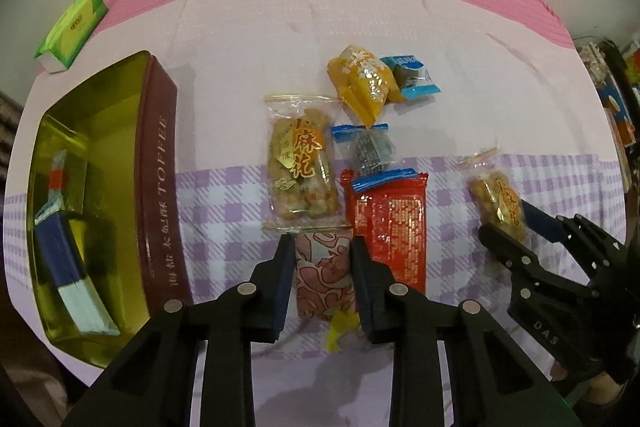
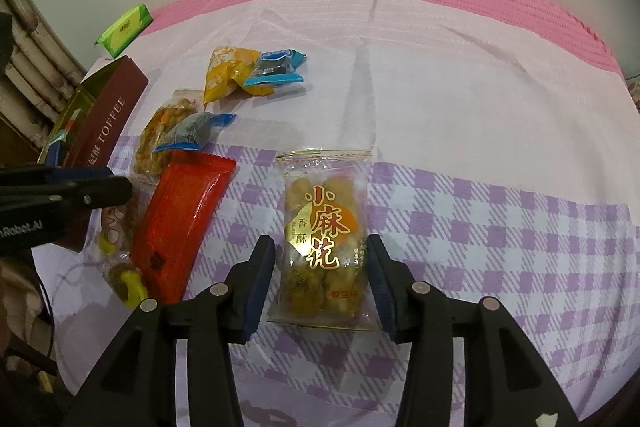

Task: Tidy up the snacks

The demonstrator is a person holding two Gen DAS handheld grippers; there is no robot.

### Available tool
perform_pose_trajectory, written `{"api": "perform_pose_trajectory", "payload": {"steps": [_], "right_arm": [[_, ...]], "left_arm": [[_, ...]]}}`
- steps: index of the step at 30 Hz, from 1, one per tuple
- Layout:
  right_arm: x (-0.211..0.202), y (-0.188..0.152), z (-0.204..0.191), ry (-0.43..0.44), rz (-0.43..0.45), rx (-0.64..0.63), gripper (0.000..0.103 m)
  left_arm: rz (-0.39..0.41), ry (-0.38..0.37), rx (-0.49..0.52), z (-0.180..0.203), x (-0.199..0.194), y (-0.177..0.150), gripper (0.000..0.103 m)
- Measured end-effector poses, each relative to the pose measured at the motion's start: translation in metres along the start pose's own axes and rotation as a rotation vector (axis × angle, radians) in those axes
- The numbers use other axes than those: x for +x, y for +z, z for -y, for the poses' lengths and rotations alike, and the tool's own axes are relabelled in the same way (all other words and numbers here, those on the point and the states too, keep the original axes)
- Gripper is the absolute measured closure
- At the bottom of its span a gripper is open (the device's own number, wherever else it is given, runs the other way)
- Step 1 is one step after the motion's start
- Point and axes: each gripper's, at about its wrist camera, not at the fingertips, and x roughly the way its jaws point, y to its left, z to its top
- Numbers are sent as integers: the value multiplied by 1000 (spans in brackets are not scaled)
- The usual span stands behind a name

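My left gripper (image 1: 322,247) is open, its fingers on either side of a pink-patterned snack packet (image 1: 323,277) lying on the cloth. My right gripper (image 2: 322,253) is open around a clear bag of fried dough twists (image 2: 324,247), which also shows in the left wrist view (image 1: 498,205). A second dough-twist bag (image 1: 302,163), a red packet (image 1: 386,223), a yellow packet (image 1: 362,81) and two blue-edged packets (image 1: 412,77) (image 1: 370,147) lie in a cluster. An open brown TOFFEE tin (image 1: 160,187) with gold lining stands at left and holds a few packets.
A green tissue pack (image 1: 72,29) lies at the far left beyond the tin. The table is covered by a pale pink and purple-checked cloth (image 2: 480,227) over a pink mat. Cluttered shelves show at the far right edge (image 1: 612,99).
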Motion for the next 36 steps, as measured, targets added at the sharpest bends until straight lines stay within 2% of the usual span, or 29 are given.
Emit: {"api": "perform_pose_trajectory", "payload": {"steps": [7, 13, 19, 25, 28, 30, 36], "right_arm": [[0, 0, -1, -5, -1, 0, 58], [0, 0, -1, -8, -1, 0, 57], [0, 0, -2, -10, -1, -1, 56], [1, 0, -2, -8, -1, 1, 55], [1, 0, -3, -10, -1, -1, 55], [1, 0, -3, -10, 0, 0, 54], [1, 0, -4, -12, -1, -2, 53]], "left_arm": [[-20, 12, -1, -4, 12, -10, 74], [-5, 20, 16, -8, 12, -17, 73], [-39, 29, 13, -14, 25, -28, 71], [-50, 43, 40, -19, 31, -38, 63], [-45, 29, 49, -22, 31, -40, 64], [-42, 23, 55, -25, 30, -42, 71], [-30, 10, 33, -36, 23, -39, 73]]}}
